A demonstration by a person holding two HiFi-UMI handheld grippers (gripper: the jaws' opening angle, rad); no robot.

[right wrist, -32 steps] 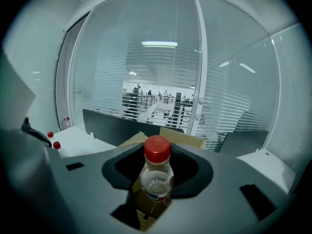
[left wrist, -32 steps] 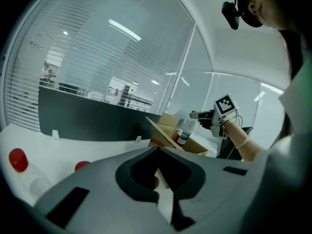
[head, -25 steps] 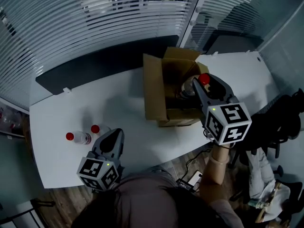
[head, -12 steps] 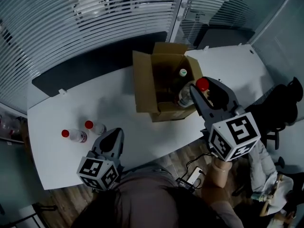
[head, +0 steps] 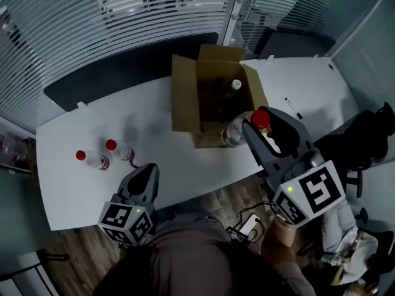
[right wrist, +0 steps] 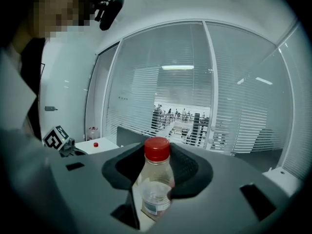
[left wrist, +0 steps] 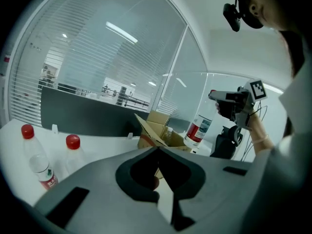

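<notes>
My right gripper [head: 260, 122] is up high, squeezing a bottle [right wrist: 155, 179]; my left gripper [head: 146, 172] hangs low, pinched shut, empty.

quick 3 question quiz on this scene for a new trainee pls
1. The right gripper is shut on a bottle. Its cap is: A green, B red, C blue?
2. True or false: the left gripper grips a bottle too.
3. How many spare bottles stand on the table, outside the box?
Key: 1 B. 2 False: its fingers are together with nothing between them. 3 Two.
</notes>
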